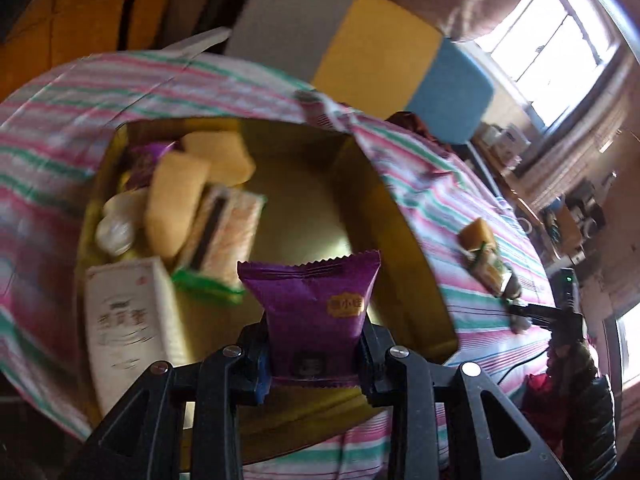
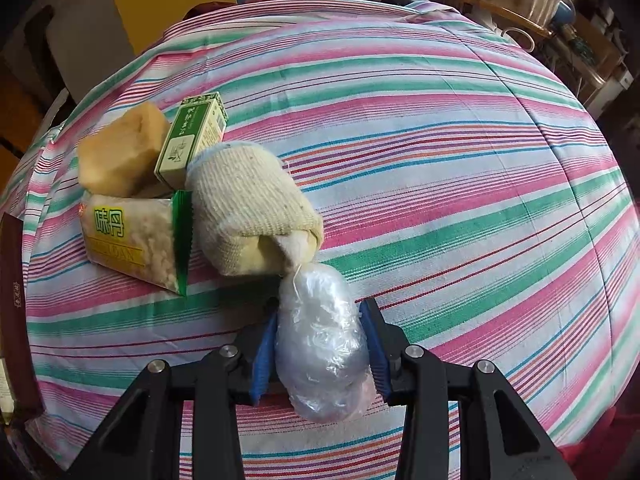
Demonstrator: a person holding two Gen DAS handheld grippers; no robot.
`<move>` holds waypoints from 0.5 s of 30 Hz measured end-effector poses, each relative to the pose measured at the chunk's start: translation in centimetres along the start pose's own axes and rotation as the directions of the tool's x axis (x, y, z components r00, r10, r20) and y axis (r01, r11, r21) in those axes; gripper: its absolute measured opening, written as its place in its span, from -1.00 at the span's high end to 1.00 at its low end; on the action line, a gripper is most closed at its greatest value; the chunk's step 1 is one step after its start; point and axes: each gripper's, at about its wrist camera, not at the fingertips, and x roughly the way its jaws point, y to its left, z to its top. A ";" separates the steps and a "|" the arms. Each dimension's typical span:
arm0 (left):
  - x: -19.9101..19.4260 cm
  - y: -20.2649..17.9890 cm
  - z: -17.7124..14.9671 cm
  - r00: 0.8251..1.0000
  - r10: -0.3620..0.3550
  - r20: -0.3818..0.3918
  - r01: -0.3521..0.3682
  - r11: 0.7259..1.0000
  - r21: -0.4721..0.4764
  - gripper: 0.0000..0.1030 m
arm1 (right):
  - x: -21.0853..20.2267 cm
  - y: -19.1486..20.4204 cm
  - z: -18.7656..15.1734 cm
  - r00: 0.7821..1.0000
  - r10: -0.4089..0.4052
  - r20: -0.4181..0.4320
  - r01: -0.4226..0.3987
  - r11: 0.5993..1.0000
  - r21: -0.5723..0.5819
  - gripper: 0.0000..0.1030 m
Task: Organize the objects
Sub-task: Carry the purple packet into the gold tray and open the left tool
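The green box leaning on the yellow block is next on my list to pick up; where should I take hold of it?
Grip the green box across its two long narrow sides near the raised far end, coming from above. It lies tilted against the yellow block, with the cloth roll crowding its lower end, so only the upper half is free.

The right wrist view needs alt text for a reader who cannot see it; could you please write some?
The right gripper grips a clear plastic bundle above a striped cloth. To its left lie a rolled cream towel, a green box, a yellow snack pack and a tan block.
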 end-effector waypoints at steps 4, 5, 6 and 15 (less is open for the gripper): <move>1.3 1.0 -0.6 0.998 0.036 -0.050 -0.037 0.999 -0.014 0.36 | -0.2 -0.3 -0.1 1.000 -0.004 0.001 0.004 1.000 -0.004 0.18; 1.7 1.0 -0.7 0.997 0.053 -0.063 -0.054 0.999 -0.010 0.36 | -0.3 -0.6 0.0 1.000 -0.006 0.001 0.006 1.000 -0.005 0.18; 2.0 1.1 -0.7 0.995 0.066 -0.075 -0.067 0.998 -0.010 0.36 | -0.3 -0.8 0.0 1.000 -0.006 0.001 0.006 1.000 -0.006 0.18; 3.3 0.4 -0.6 0.968 0.172 -0.182 -0.165 0.985 0.049 0.35 | -0.4 -0.8 0.2 1.000 -0.008 0.002 0.008 1.000 -0.006 0.18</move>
